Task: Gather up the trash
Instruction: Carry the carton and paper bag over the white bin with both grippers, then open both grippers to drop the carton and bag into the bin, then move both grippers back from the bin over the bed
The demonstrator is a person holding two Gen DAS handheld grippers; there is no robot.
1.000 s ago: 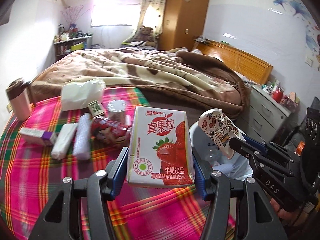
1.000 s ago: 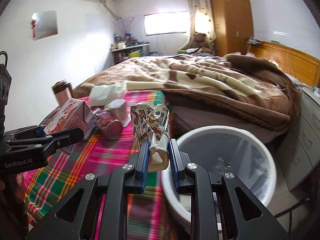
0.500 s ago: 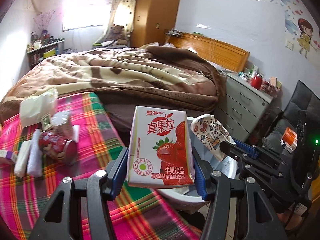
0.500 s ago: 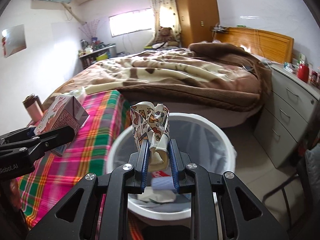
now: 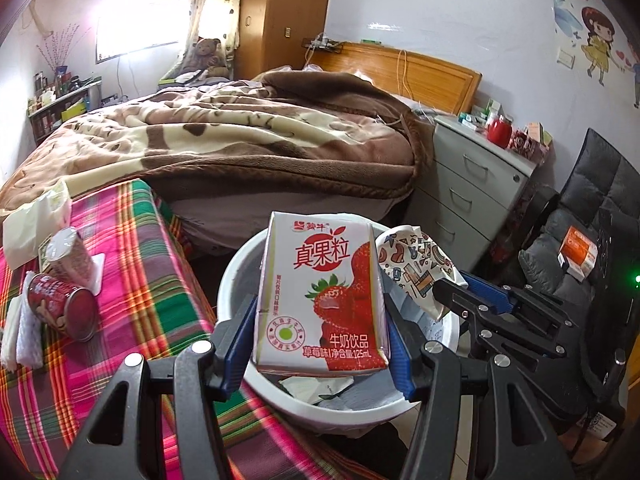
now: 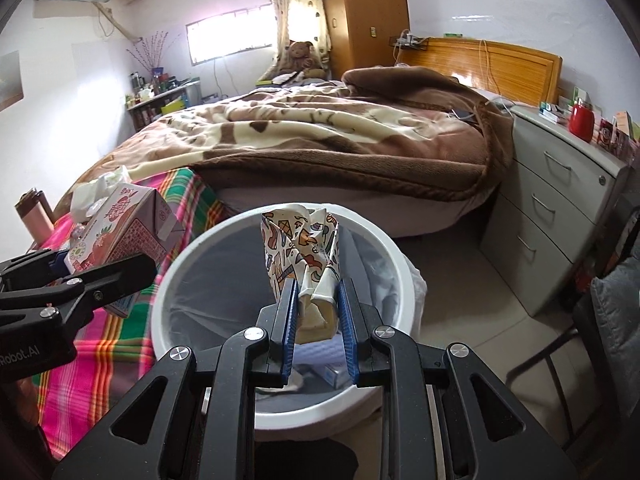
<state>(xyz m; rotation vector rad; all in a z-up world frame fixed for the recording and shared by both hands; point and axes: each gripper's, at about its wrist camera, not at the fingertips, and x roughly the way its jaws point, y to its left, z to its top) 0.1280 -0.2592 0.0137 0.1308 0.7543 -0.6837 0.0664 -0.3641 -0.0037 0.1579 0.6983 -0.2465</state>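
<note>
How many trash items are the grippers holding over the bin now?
2: strawberry milk carton in the left gripper, crumpled patterned paper cup in the right gripper, both above the white bin.

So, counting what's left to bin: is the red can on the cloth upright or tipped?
Tipped: the red can lies on its side on the plaid cloth.

Left tool (image 5: 320, 332) and right tool (image 6: 319, 312): black triangulated frames, silver screws, blue ribbed pads; white lettering partly visible.

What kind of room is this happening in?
A lived-in bedroom, by the look of it: a bed under a rumpled brown blanket, a tall wooden wardrobe, and a grey chest of drawers beside the bed. A teddy bear sits by the window.
</note>
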